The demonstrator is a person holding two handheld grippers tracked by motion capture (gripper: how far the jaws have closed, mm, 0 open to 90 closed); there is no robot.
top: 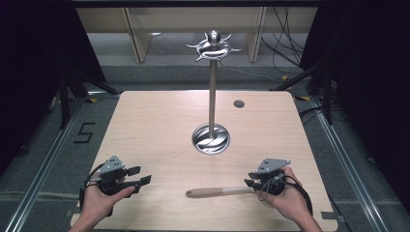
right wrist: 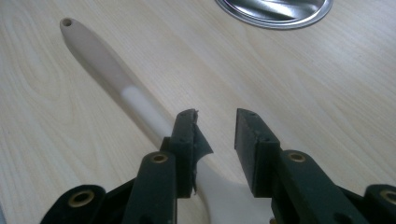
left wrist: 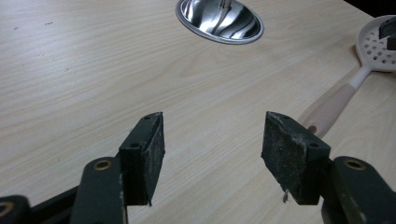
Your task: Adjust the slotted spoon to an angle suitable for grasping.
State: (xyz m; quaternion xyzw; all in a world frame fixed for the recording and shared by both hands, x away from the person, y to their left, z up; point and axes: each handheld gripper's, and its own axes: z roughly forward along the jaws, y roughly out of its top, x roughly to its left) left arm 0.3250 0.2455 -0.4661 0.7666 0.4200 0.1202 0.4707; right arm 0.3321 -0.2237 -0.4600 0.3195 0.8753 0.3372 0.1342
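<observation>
I see one pale wood table (top: 145, 130) mid-frame, grey floor (top: 43, 145) around, one hook stand (top: 212, 96) centre, one slotted spoon (top: 217, 192) lower centre, my left gripper (top: 141, 176) gaping, my right gripper (top: 247, 184) parted over the spoon.

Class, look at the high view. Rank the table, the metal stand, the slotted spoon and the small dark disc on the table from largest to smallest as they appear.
1. Table
2. Metal stand, tall, reaching past the table's far edge
3. Slotted spoon, its head hidden under the right gripper, so its full length is unsure
4. Small dark disc
</observation>
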